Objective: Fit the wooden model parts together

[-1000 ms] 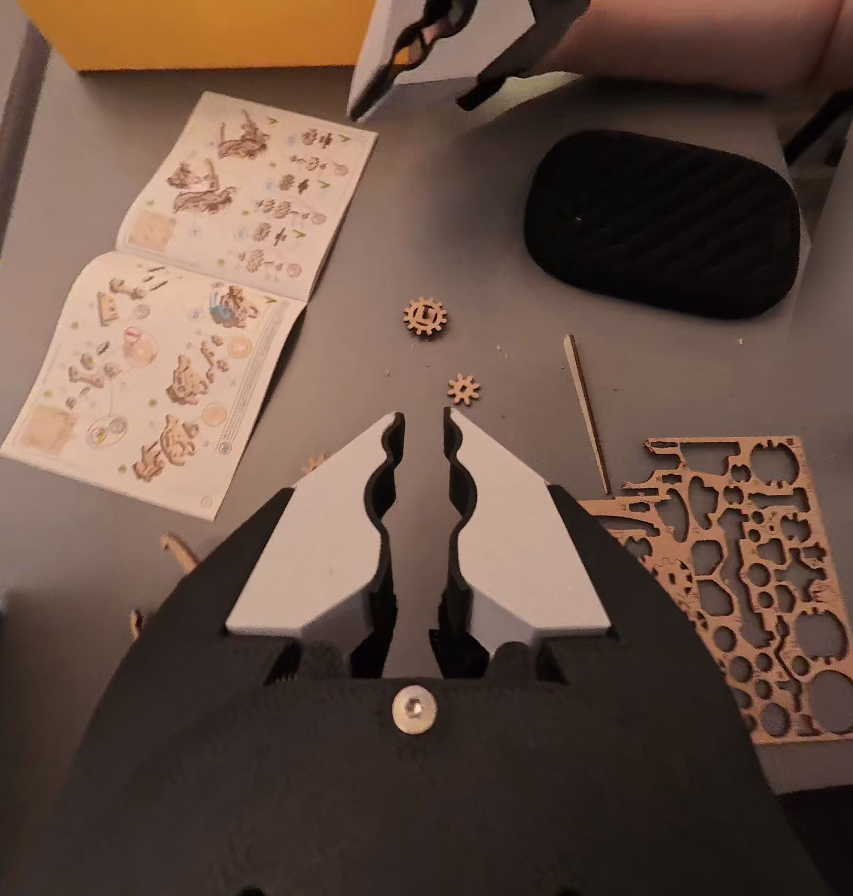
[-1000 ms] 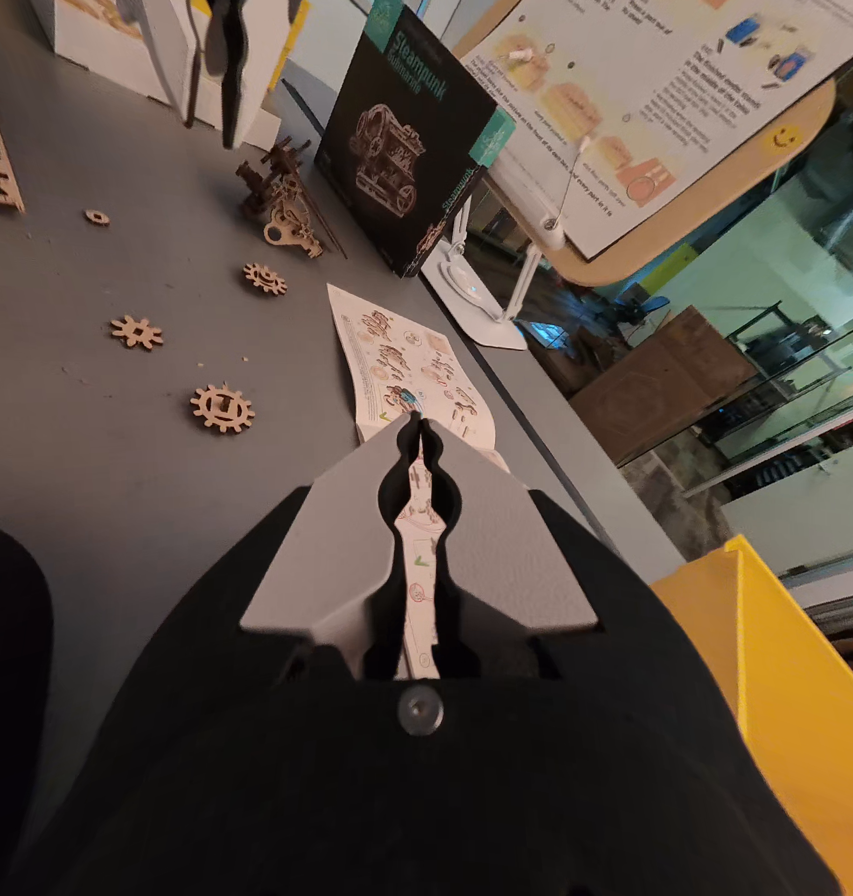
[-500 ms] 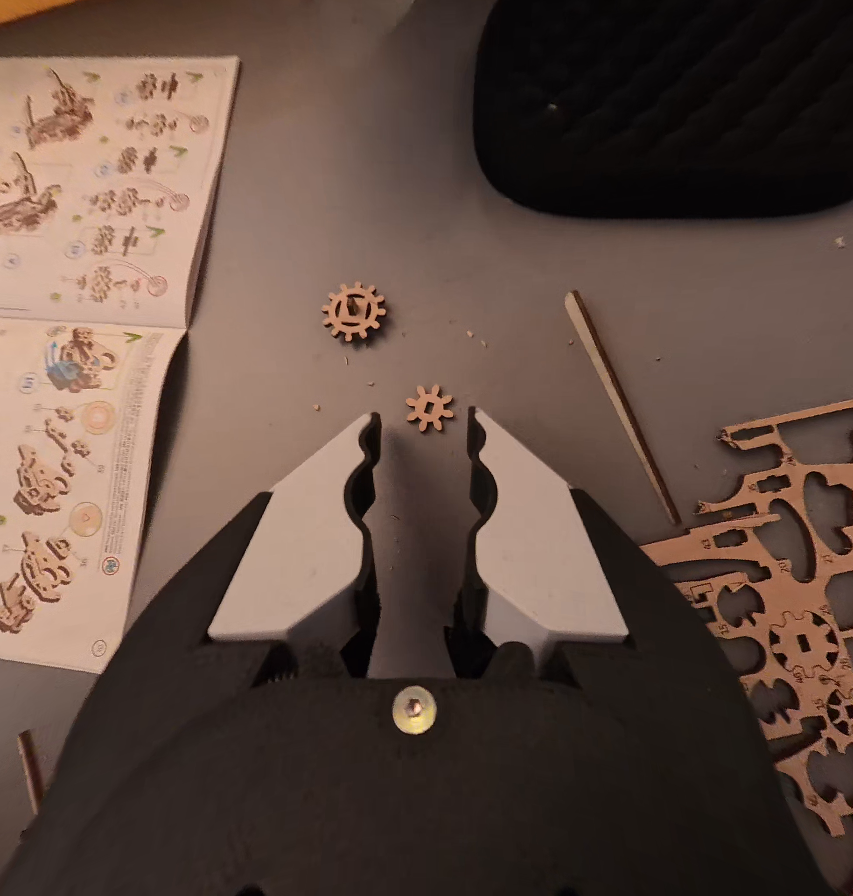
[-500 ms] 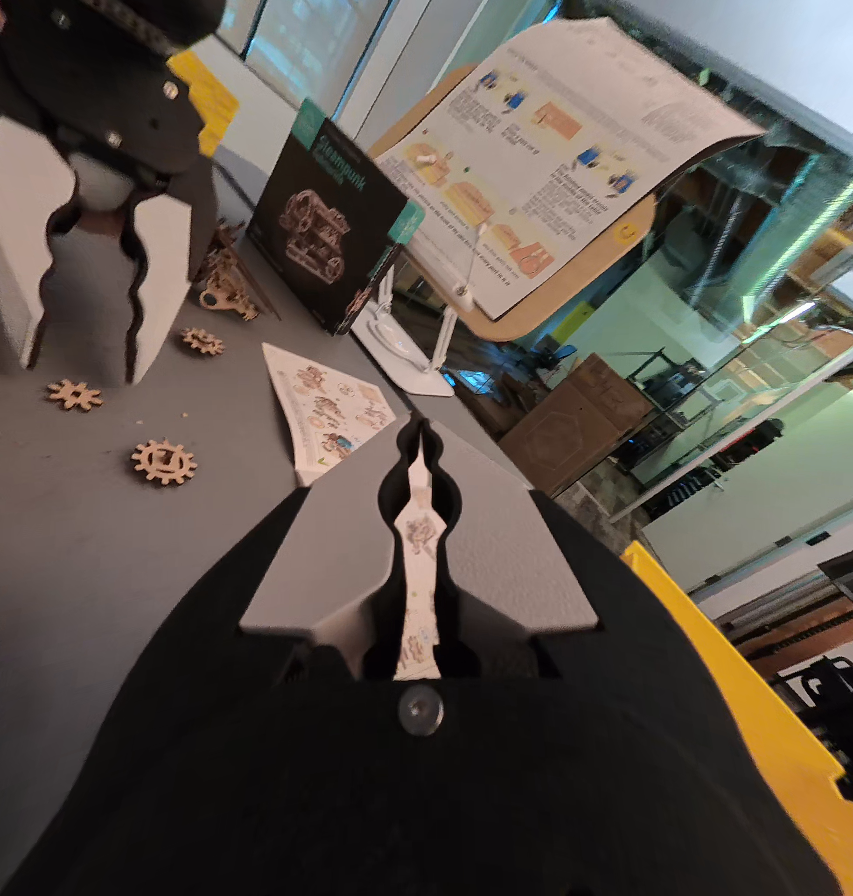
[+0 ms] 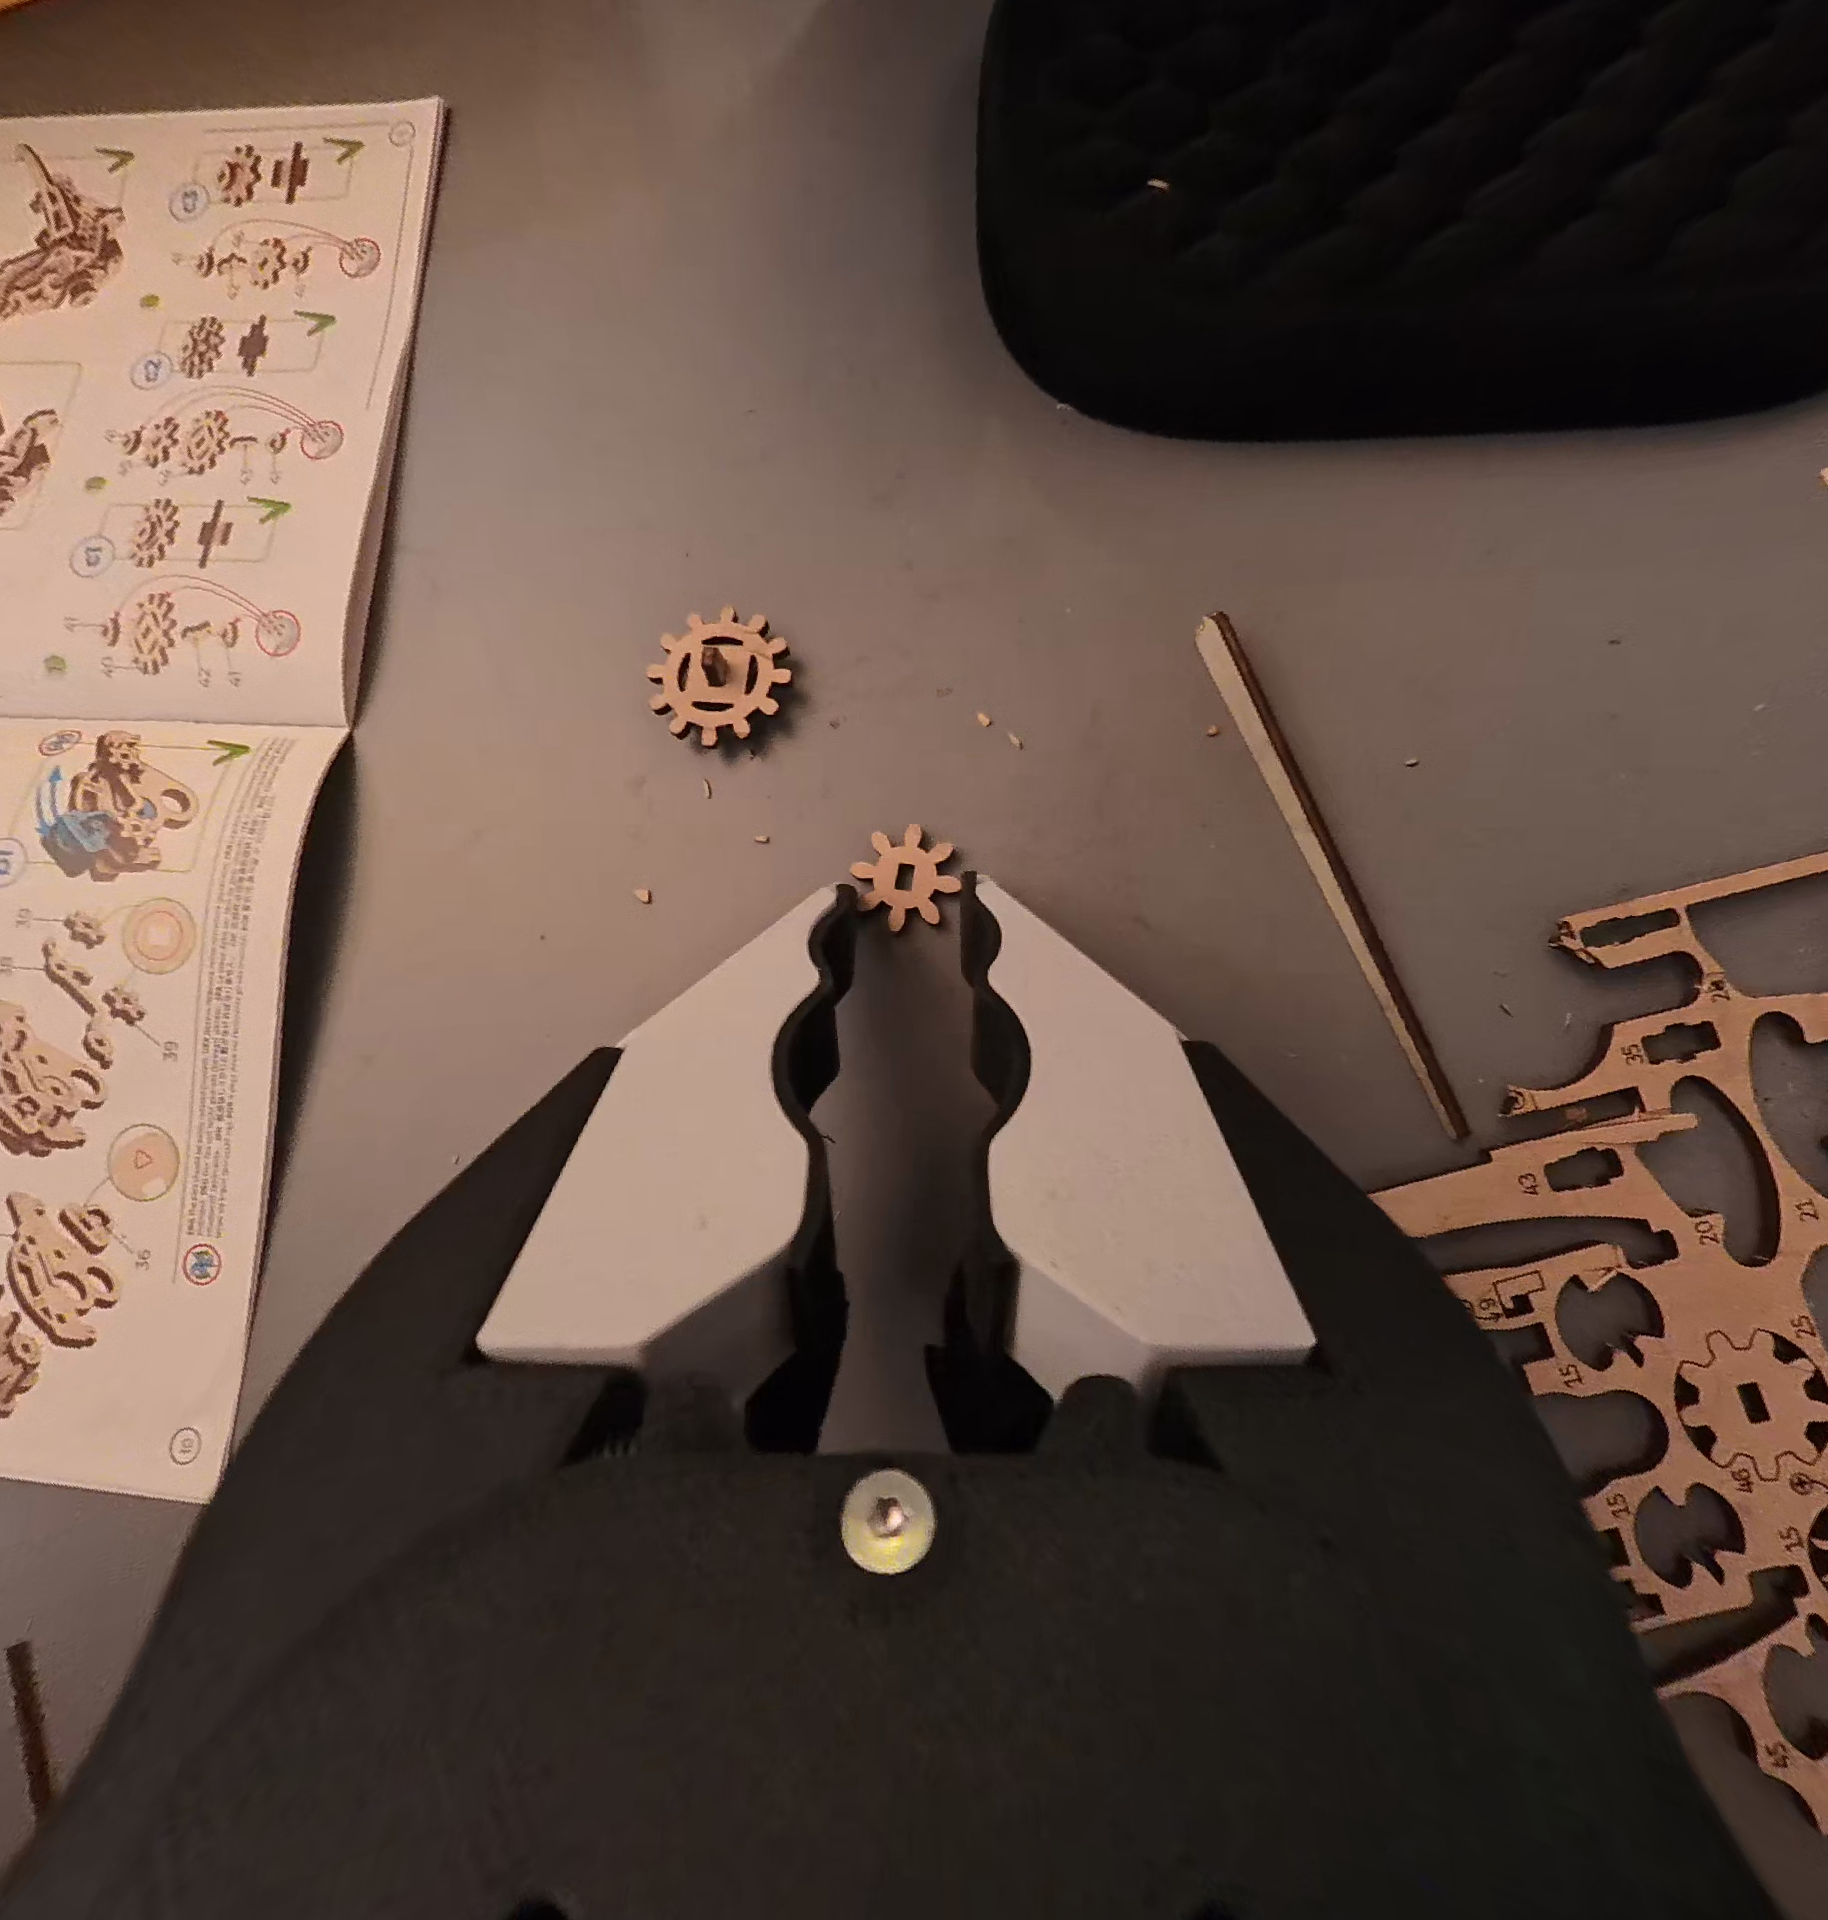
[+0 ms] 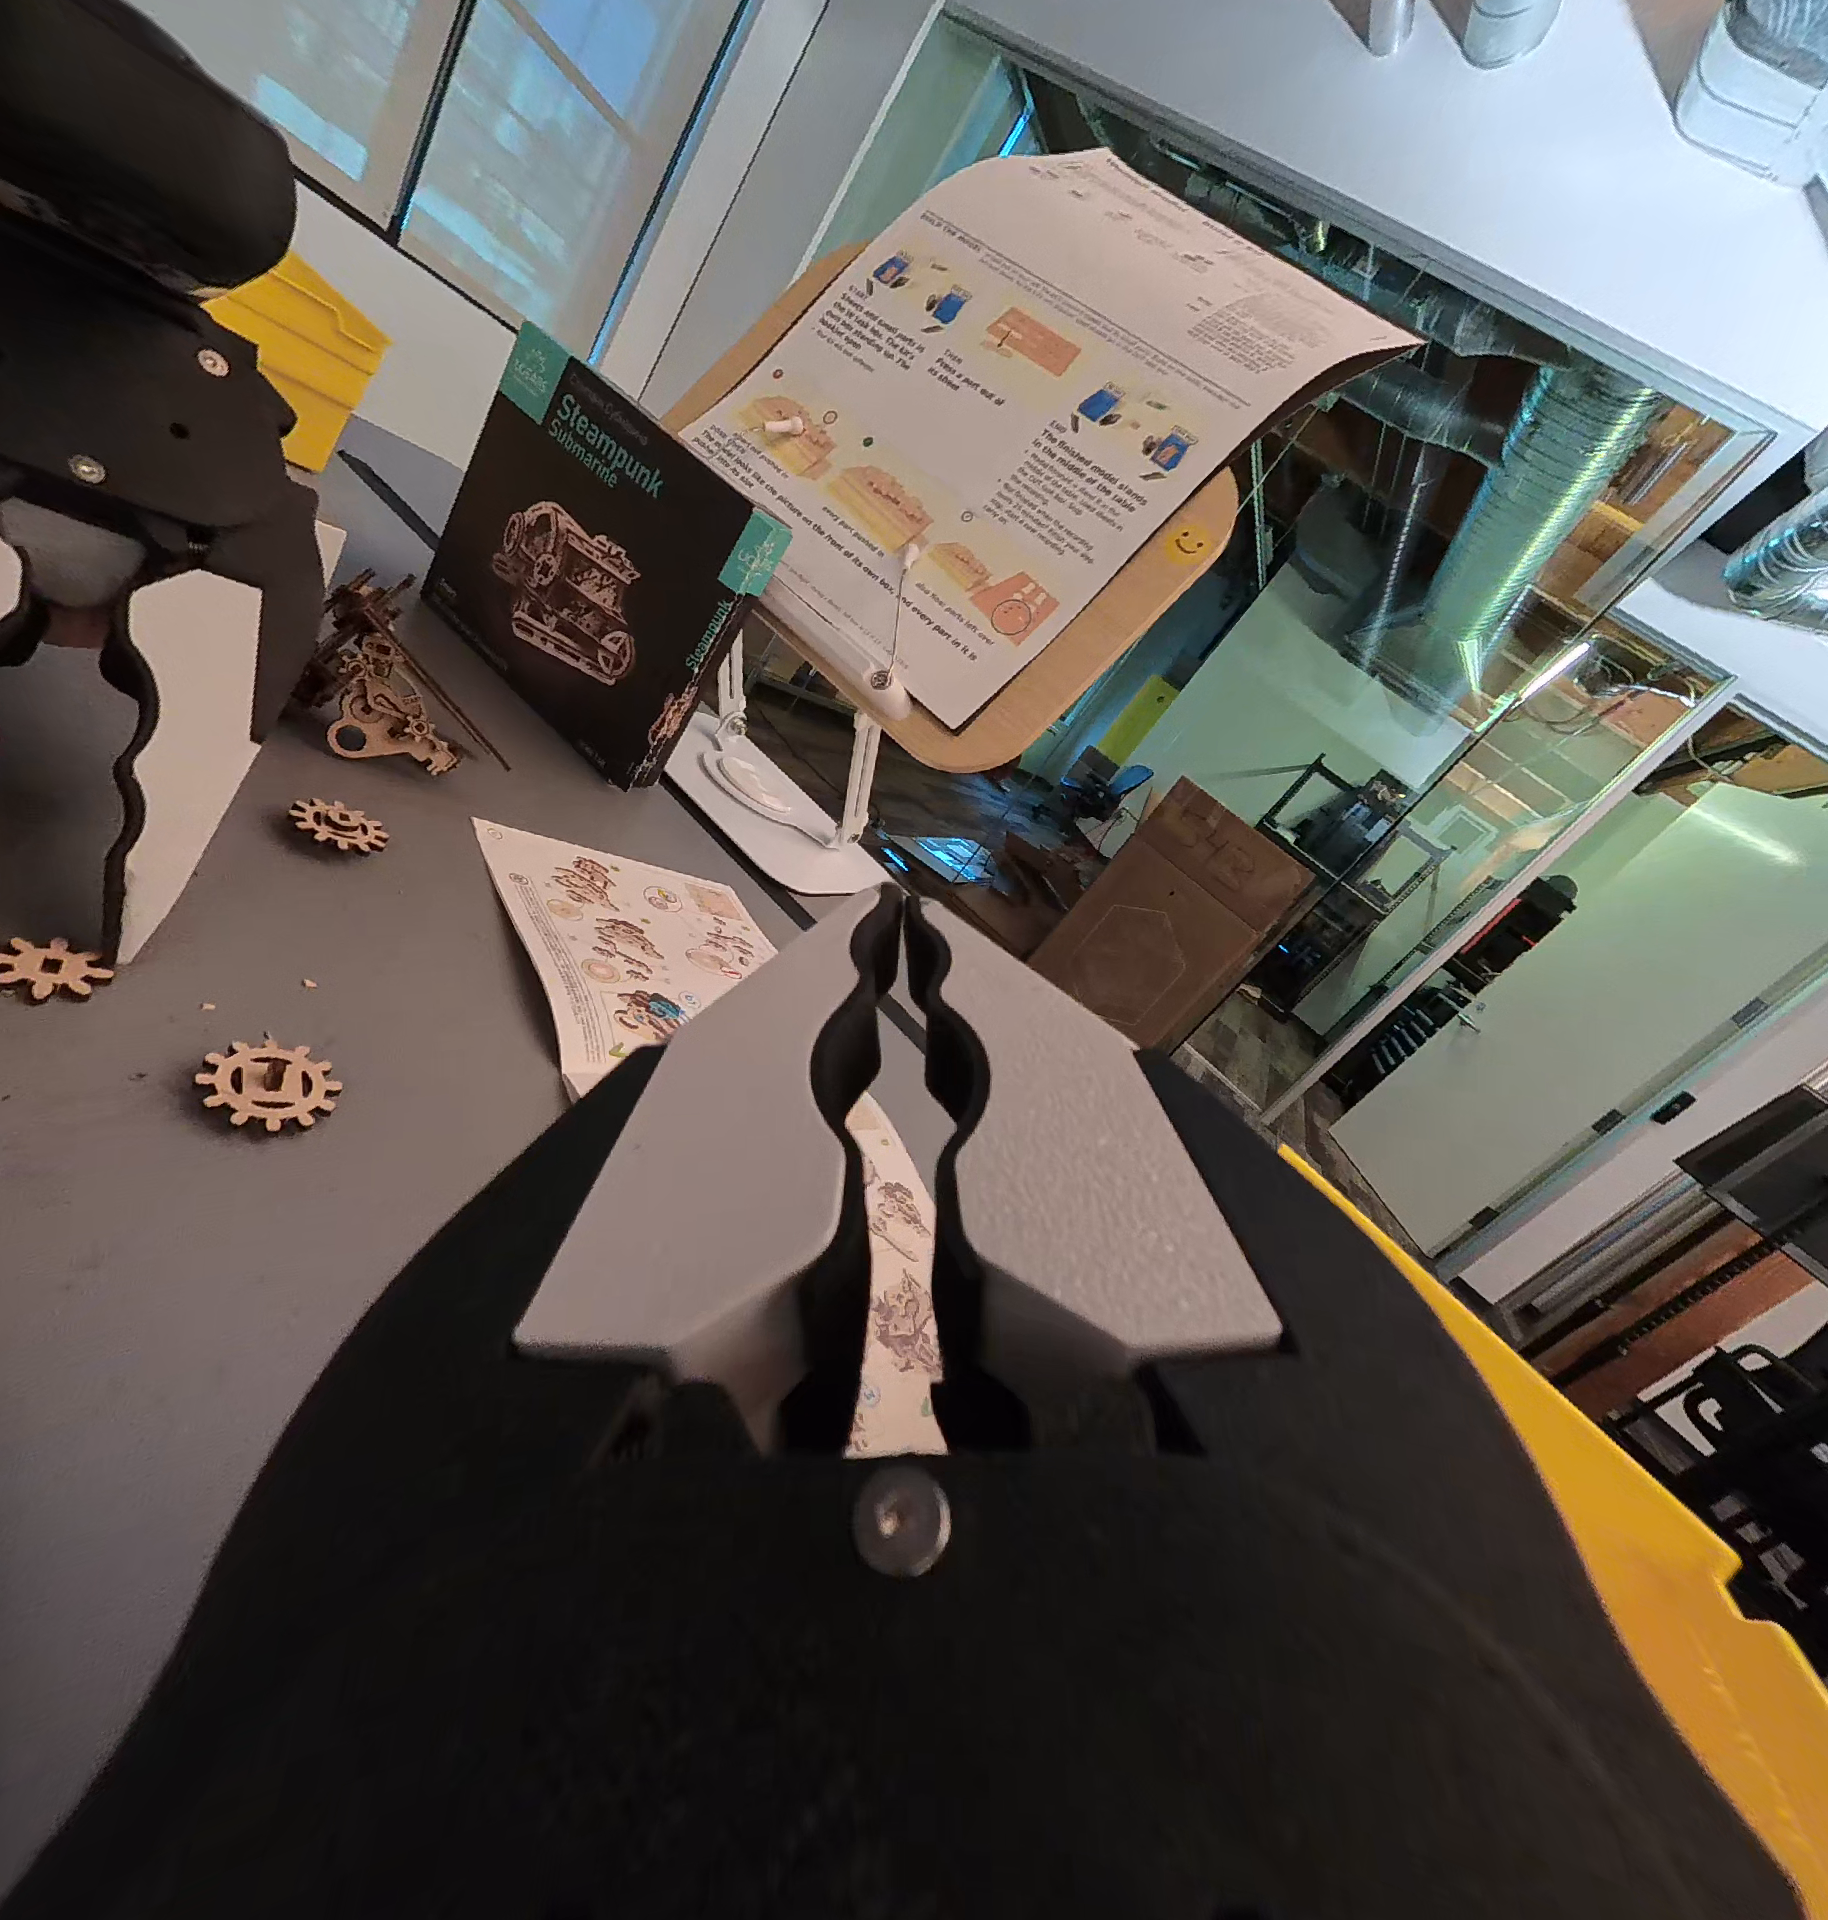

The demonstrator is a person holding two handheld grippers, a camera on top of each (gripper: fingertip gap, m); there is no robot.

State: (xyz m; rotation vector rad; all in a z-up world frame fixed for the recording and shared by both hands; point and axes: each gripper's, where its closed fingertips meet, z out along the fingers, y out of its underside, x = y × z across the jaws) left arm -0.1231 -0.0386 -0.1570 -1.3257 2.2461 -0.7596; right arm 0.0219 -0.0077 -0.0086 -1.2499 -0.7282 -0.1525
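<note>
A small wooden gear (image 5: pixel 905 878) lies flat on the grey table (image 5: pixel 681 416), right between the tips of my left gripper (image 5: pixel 910 891). That gripper is open, with its left tip at the gear's teeth. A larger gear with a peg in its hub (image 5: pixel 718 675) lies just beyond. In the right wrist view the left gripper (image 6: pixel 42 940) stands over the small gear (image 6: pixel 48 966), near the larger gear (image 6: pixel 266 1086). My right gripper (image 6: pixel 905 914) is shut and empty, held above the table away from the gears.
An open instruction booklet (image 5: pixel 162 520), a black pad (image 5: pixel 1409 208), a thin wooden stick (image 5: pixel 1325 883) and a punched-out wooden sheet (image 5: pixel 1720 1351) surround the gears. A third gear (image 6: pixel 336 826), a part-built model (image 6: pixel 370 696), a black box (image 6: pixel 598 592), a sheet stand (image 6: pixel 993 468) and a yellow bin (image 6: pixel 1616 1558) also show. The left gripper's tips are roughly 20 centimeters from the right gripper's. My right tips are about 25 centimeters from the thin wooden stick (image 5: pixel 1325 883), my left tips only 6 centimeters.
My left gripper has moved forward and down to the small gear, opened wider and then narrowed around it. My right gripper has tilted upward and stayed shut.
</note>
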